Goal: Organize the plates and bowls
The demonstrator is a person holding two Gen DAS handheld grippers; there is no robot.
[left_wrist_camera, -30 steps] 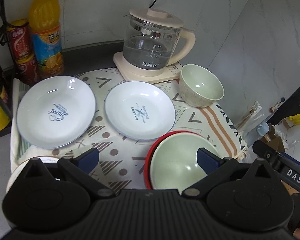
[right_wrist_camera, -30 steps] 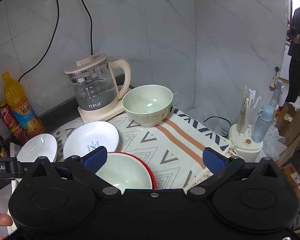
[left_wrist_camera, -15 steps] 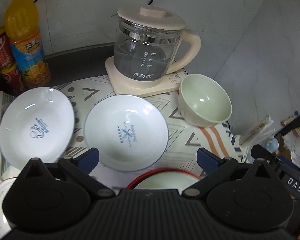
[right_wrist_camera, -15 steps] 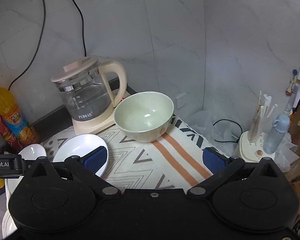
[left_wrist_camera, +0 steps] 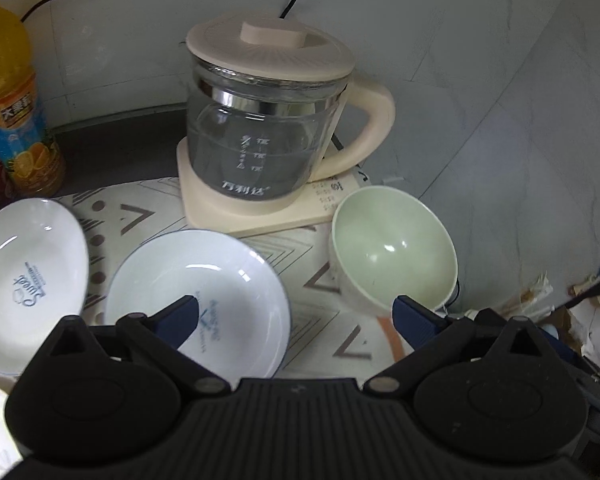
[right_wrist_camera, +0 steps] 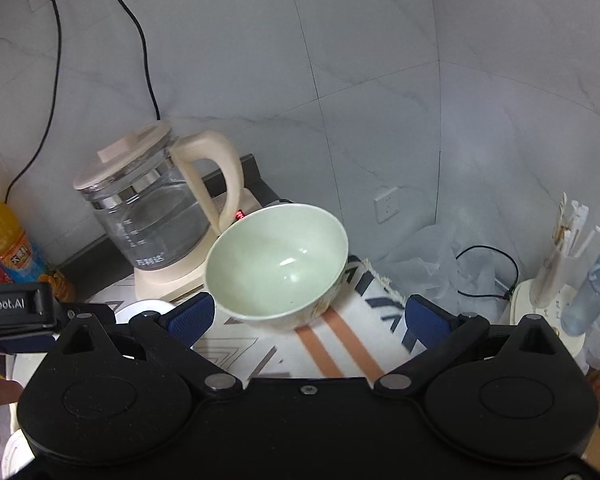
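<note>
Crockery lies loose on the patterned cloth. Both tongs are spread wide and hold nothing: the right gripper frames the green bowl beside the kettle, apparently lining up a grasp. Only the left gripper view shows the two white plates side by side.

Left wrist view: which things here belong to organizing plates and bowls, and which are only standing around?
For the job: green bowl; white plate with the blue print, in front of the kettle; second white plate, to its left.

Only standing around: glass kettle on its base; orange drink bottle; patterned cloth under the dishes.
</note>
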